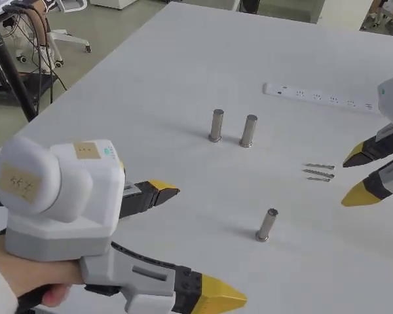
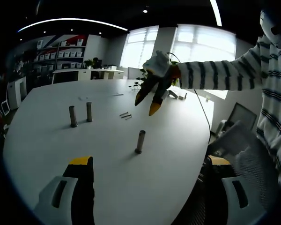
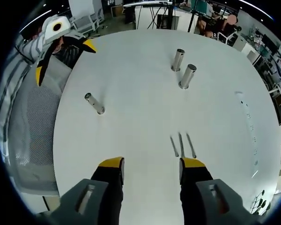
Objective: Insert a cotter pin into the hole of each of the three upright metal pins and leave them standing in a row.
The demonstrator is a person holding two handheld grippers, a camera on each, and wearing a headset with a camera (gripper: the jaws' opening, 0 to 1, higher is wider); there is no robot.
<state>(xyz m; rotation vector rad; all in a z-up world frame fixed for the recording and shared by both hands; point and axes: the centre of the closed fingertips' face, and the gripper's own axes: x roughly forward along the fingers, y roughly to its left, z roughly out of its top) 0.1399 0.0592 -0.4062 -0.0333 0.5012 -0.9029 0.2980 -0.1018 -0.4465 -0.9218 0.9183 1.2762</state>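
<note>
My right gripper (image 1: 355,175) hangs above the desk (image 1: 183,78) with its jaws spread apart and nothing between them. My left gripper (image 1: 200,245) sits low over the near-left part of the desk, also gaping wide and empty.

The three cotter pins (image 1: 319,172) lie flat and side by side, well in from the desk's edges and just ahead of my right jaw tips. Their long axes run almost straight along the line of that gripper, so my jaws would close across the shafts and not end-on. My right hand is plainly the nearer one, and my left is well apart from them.

I cannot make out which end carries the eye; they are too small for that, so I judge the grip point will need a closer look.

Two metal pins (image 1: 232,128) stand upright close together toward the desk's middle. The third pin (image 1: 267,225) stands alone nearer the near edge, between my two grippers. None has a cotter through it yet. A power strip (image 1: 318,98) lies beyond, toward the far right edge.
</note>
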